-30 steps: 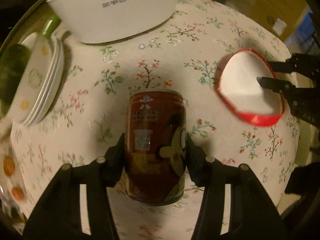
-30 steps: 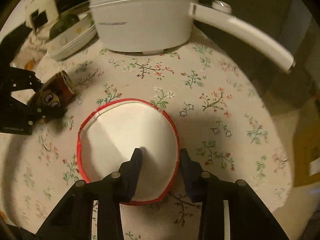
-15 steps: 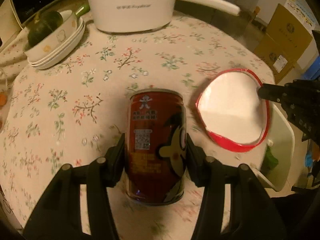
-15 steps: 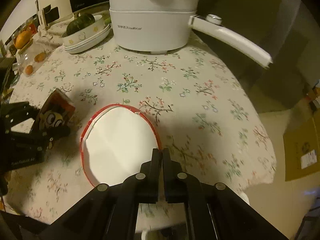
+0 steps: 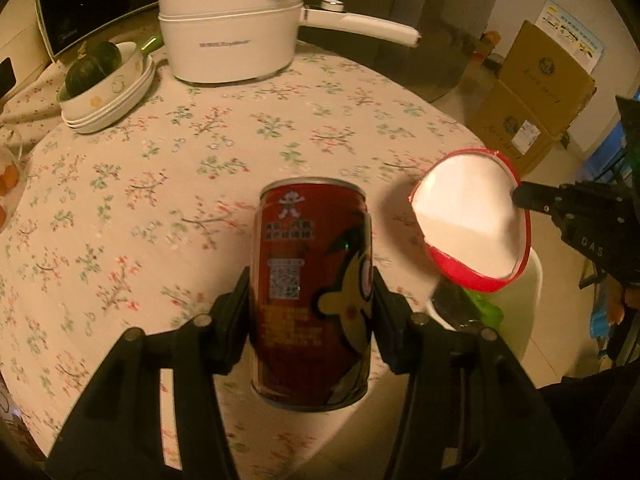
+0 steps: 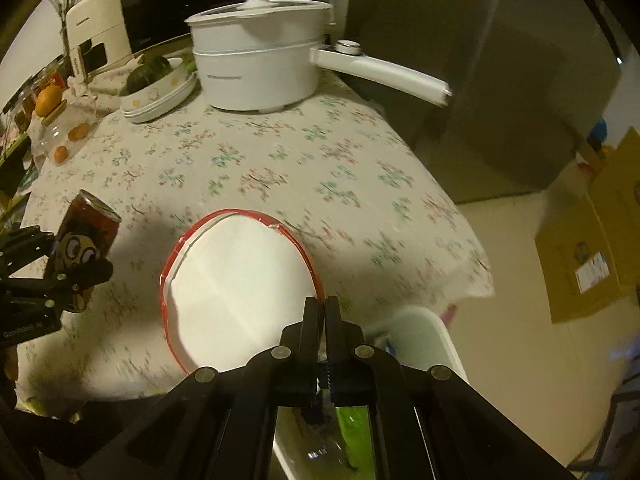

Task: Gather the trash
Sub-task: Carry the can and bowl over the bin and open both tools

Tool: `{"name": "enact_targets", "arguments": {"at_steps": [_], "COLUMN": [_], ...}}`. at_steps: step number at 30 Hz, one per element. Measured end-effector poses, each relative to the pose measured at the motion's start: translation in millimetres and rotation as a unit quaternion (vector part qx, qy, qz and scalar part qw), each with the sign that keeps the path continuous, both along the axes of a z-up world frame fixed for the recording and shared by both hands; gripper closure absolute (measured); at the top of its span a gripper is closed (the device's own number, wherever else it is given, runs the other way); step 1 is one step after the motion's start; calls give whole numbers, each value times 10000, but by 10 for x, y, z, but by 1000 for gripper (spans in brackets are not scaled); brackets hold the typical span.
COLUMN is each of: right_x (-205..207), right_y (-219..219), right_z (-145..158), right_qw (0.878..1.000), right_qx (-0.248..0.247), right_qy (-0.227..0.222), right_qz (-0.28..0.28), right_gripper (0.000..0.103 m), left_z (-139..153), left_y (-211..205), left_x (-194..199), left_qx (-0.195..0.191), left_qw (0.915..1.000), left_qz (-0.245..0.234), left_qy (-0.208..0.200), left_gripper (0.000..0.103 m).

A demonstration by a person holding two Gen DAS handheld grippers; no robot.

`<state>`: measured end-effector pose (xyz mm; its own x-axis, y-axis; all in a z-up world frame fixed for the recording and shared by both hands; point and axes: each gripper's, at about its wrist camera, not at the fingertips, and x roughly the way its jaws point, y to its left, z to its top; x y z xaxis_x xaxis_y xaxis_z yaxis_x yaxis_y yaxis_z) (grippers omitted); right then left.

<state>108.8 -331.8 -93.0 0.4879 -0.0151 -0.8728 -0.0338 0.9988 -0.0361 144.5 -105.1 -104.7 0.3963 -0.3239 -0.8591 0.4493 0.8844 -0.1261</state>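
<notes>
1. Trash here is two pieces: a dark red drink can printed with a cartoon face, and a paper bowl, white inside with a red rim and crumpled out of round.
2. The left gripper clamps the can by its sides, one finger on each flank, with the can upright between them and its silver top rim pointing away from the claw.
3. The right gripper is pinched tight on the near edge of the bowl, so the bowl hangs out ahead of the fingertips with its open face toward the camera.
4. Both pieces look lifted clear of the flowered tablecloth, near the table's edge.
5. A white bin sits just below and beyond the right claw, off the table's edge, with something green already inside; from the left claw it lies off to the right, under the bowl.
6. I judge the step in hand to be the carry to the bin.
7. Next, each claw needs to come over the bin's mouth and let go; the bowl is closest, so it probably drops first.
8. The bowl is light and held only at its rim, so it may swing or flutter as it falls.
</notes>
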Motion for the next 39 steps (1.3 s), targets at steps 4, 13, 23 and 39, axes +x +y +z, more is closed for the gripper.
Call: {"name": "enact_targets", "arguments": {"at_steps": [4, 13, 23, 39], "right_x": [-169, -394, -511, -616], "right_y": [-267, -740, -1213, -1437], "right_z": [-72, -585, -744, -607], "right_qw": [9993, 9898, 9826, 9817], "right_qx": [199, -525, -289, -466], "right_qy": [160, 1165, 1514, 1273], "right_qz": [-257, -635, -1034, -1340], "right_gripper": [99, 99, 81, 44], "left_z": [-31, -100, -254, -771], "left_y": [-148, -681, -1310, -2071], "left_x": [-149, -360, -601, -679], "left_qx": [-191, -327, -268, -89], "left_qw": [9997, 9972, 9892, 9782], "left_qz": [-105, -647, -1427, -2033], "left_qy": [95, 168, 219, 406], "left_gripper": [48, 48, 48, 48]}}
